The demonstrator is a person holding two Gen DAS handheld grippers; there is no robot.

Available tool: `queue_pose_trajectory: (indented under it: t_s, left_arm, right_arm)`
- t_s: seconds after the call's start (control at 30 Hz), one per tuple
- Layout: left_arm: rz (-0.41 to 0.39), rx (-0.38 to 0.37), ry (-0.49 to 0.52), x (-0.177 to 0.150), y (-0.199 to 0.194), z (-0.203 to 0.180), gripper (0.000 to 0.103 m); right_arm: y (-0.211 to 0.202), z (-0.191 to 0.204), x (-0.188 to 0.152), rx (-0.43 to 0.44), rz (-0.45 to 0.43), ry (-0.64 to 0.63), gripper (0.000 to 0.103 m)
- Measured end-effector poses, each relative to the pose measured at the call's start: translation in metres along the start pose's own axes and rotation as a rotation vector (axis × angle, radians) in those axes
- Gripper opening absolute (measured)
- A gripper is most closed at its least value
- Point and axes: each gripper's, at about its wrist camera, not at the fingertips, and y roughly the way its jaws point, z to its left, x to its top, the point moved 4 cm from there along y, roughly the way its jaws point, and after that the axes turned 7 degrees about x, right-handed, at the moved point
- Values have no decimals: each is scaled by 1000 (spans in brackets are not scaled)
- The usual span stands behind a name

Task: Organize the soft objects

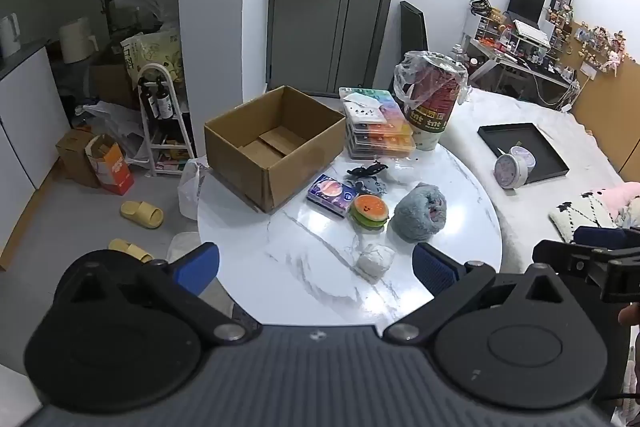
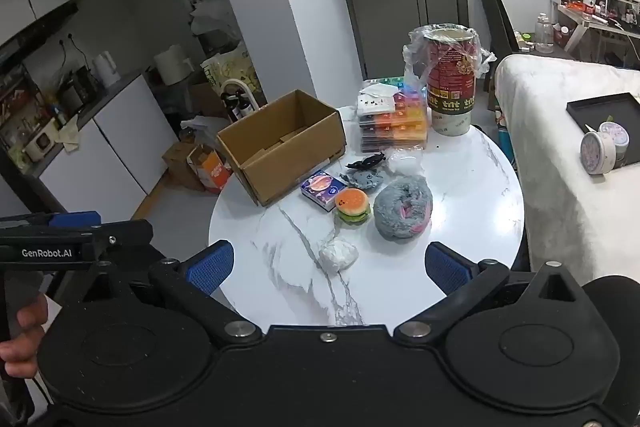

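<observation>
Jaws of the left gripper (image 1: 316,269) stand wide apart and empty above the near edge of the round marble worktop (image 1: 460,195); ahead lie a white crumpled wad (image 1: 375,261), a burger-shaped squishy toy (image 1: 368,211), a grey furry pouch (image 1: 419,211) and an empty cardboard box (image 1: 276,143). From the right wrist, the right gripper (image 2: 327,267) is equally spread, holding nothing. Risk: a hard squeeze could squirt the toy sideways off the worktop. Readable: "tnt" on the tall cup (image 2: 450,83); "GenRobot.AI" on the left gripper's body.
</observation>
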Motion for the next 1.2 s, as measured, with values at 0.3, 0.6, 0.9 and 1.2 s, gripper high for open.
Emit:
queue_pose_trajectory:
  t_s: [0.3, 0.6, 0.9, 1.2]
  left_arm:
    - [-13, 1, 7, 1, -5, 0, 102]
    - [-11, 6, 6, -2, -5, 3, 102]
    - [-24, 13, 2, -2, -4, 4, 102]
    - [-21, 19, 4, 0, -4, 6, 102]
  right_arm:
    - [-1, 5, -1, -16, 6, 1, 103]
    - [-3, 9, -2, -45, 4, -16, 103]
    - [-2, 8, -2, -78, -5, -26, 103]
    - [-2, 9, -2, -82, -5, -19, 103]
